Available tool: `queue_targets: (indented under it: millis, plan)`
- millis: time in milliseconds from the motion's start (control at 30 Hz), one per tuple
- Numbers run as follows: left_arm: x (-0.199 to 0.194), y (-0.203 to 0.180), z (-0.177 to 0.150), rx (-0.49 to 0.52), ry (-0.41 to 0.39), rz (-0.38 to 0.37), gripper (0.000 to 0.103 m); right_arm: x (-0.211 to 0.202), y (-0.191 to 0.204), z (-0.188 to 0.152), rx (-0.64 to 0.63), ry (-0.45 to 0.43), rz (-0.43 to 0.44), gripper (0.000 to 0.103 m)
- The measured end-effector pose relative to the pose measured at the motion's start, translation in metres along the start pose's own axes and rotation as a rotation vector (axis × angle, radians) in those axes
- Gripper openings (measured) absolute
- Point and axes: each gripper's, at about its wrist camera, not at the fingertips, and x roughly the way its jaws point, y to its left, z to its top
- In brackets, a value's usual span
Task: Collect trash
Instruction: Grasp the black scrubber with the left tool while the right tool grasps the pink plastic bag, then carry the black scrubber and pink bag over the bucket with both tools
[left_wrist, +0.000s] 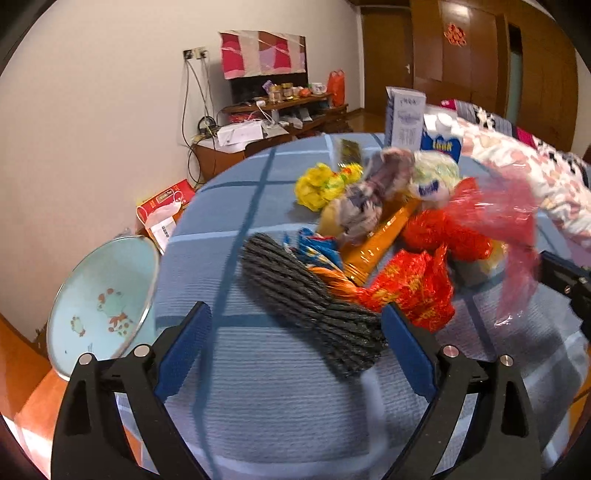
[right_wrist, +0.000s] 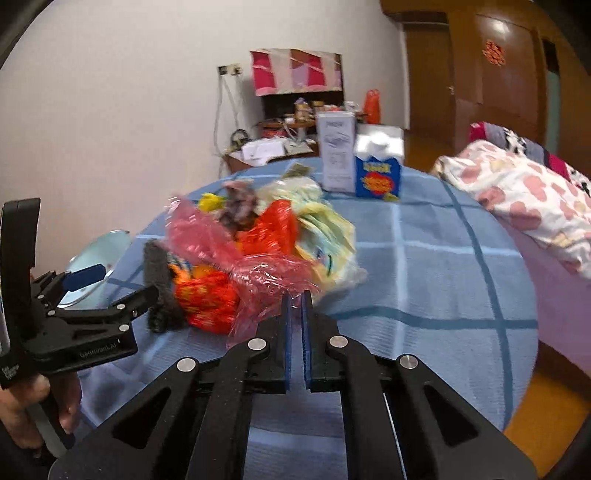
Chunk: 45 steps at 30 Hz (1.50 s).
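A heap of trash lies on the round blue checked table (left_wrist: 258, 406): a dark grey ridged wrapper (left_wrist: 314, 299), red foil wrappers (left_wrist: 410, 284), an orange packet (left_wrist: 380, 240), yellow wrappers (left_wrist: 321, 184) and a crumpled pale bag (right_wrist: 325, 225). My left gripper (left_wrist: 295, 332) is open, its blue pads on either side of the grey wrapper's near end. My right gripper (right_wrist: 296, 299) is shut on the edge of a thin pink plastic bag (right_wrist: 258, 273), which also shows in the left wrist view (left_wrist: 509, 236).
A pale blue bowl with fish pattern (left_wrist: 99, 306) sits at the table's left edge. A white carton (right_wrist: 337, 151) and a blue box (right_wrist: 378, 177) stand at the far side. A bed with a patterned quilt (right_wrist: 517, 199) lies to the right.
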Motion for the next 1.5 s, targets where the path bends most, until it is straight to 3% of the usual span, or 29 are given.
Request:
queue_targets:
  millis: [233,300,333,400,500,833,1300,1500]
  plan:
    - [0.018,-0.004,-0.006,0.000,0.056,-0.049,0.087,0.001,-0.015,-0.008,0.033,0.010,-0.026,0.006]
    - [0.019,-0.001,-0.008,-0.005,0.064,-0.089,0.064,0.003,-0.014,-0.008,0.030,0.017,-0.019,0.006]
    - [0.021,0.001,-0.009,-0.005,0.078,-0.115,0.059,0.005,-0.011,-0.009,0.023,0.021,-0.015,0.006]
    - [0.022,0.002,-0.011,-0.014,0.093,-0.171,0.031,0.007,-0.009,-0.009,0.019,0.026,-0.007,0.006]
    - [0.019,0.001,-0.013,-0.001,0.086,-0.202,0.022,0.009,-0.007,-0.008,0.013,0.027,-0.002,0.006]
    - [-0.019,0.022,0.001,0.041,-0.008,-0.160,0.019,-0.002,0.007,0.011,-0.014,-0.018,0.013,0.006]
    - [-0.037,0.069,0.009,0.055,-0.035,-0.034,0.019,0.004,0.036,0.037,-0.060,-0.043,0.032,0.006]
    - [-0.036,0.077,0.006,0.052,-0.027,-0.021,0.019,0.005,0.042,0.042,-0.075,-0.046,0.035,0.006]
